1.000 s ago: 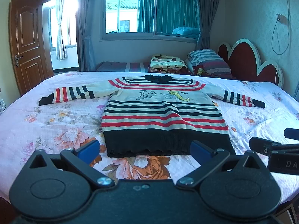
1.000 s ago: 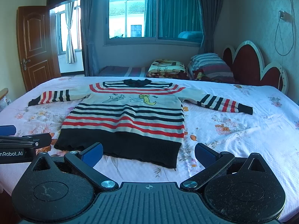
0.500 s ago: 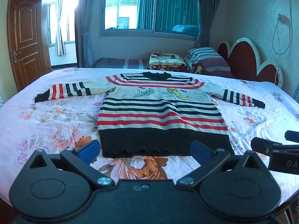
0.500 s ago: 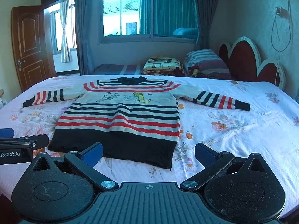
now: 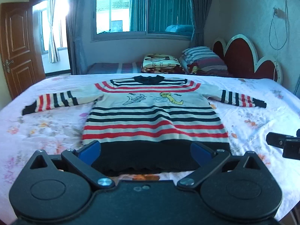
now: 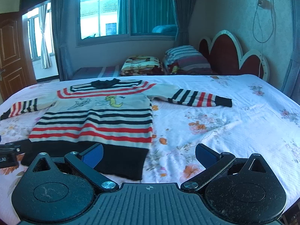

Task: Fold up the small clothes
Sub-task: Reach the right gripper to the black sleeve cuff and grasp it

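The left gripper (image 5: 145, 150) body covers the near edge of the sweater's (image 5: 153, 112) black hem; the right gripper (image 6: 149, 154) hides its hem corner. The striped sweater lies flat on the floral bed (image 5: 43, 129), sleeves spread, cartoon print on the chest. Both grippers hover with fingers (image 5: 89, 151) spread wide, holding nothing. Pillows (image 5: 201, 60) sit by the red headboard (image 5: 241, 60).
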The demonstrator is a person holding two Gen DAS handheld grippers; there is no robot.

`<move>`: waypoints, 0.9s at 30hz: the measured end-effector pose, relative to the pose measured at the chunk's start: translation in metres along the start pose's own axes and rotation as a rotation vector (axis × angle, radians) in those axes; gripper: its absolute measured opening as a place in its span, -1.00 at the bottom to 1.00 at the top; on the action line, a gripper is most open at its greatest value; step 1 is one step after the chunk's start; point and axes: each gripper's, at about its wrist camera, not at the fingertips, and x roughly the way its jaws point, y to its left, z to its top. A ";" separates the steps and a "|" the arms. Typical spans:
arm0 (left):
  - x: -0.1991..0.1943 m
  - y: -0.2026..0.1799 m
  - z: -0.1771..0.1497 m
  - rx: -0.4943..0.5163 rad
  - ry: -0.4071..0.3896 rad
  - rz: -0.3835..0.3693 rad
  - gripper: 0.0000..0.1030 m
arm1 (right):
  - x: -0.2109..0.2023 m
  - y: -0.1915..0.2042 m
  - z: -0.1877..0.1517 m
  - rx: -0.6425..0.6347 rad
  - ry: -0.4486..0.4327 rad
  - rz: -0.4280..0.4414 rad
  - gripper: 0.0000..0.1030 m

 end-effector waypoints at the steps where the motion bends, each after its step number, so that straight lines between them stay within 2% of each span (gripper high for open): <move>1: 0.005 0.000 0.003 -0.007 0.006 -0.006 0.98 | 0.004 -0.003 0.002 0.005 -0.001 -0.009 1.00; 9: 0.048 -0.003 0.029 0.015 -0.034 0.023 0.98 | 0.038 -0.030 0.024 0.045 -0.010 -0.065 1.00; 12: 0.068 -0.004 0.040 0.013 -0.029 0.007 0.96 | 0.053 -0.040 0.033 0.060 -0.012 -0.084 1.00; 13: 0.073 -0.001 0.043 -0.009 -0.044 -0.007 0.90 | 0.060 -0.044 0.037 0.065 -0.012 -0.091 1.00; 14: 0.076 0.003 0.044 -0.042 -0.079 -0.021 0.76 | 0.065 -0.047 0.040 0.070 -0.014 -0.098 1.00; 16: 0.084 0.006 0.047 -0.065 -0.131 -0.005 0.78 | 0.079 -0.055 0.047 0.078 -0.015 -0.111 1.00; 18: 0.100 0.003 0.054 -0.043 -0.109 0.026 0.87 | 0.093 -0.063 0.053 0.085 -0.014 -0.127 0.99; 21: 0.125 0.004 0.061 -0.032 -0.068 0.020 0.91 | 0.117 -0.075 0.060 0.100 -0.005 -0.146 0.99; 22: 0.133 0.005 0.063 -0.035 -0.058 0.026 0.93 | 0.125 -0.080 0.062 0.106 -0.001 -0.152 0.84; 23: 0.141 0.006 0.065 -0.041 -0.051 0.029 0.93 | 0.134 -0.084 0.064 0.110 0.001 -0.158 0.38; 24: 0.147 0.007 0.067 -0.045 -0.046 0.034 0.93 | 0.144 -0.088 0.066 0.116 0.018 -0.166 0.27; 27: 0.170 0.008 0.073 -0.038 -0.032 0.054 0.95 | 0.173 -0.105 0.071 0.166 0.045 -0.174 0.26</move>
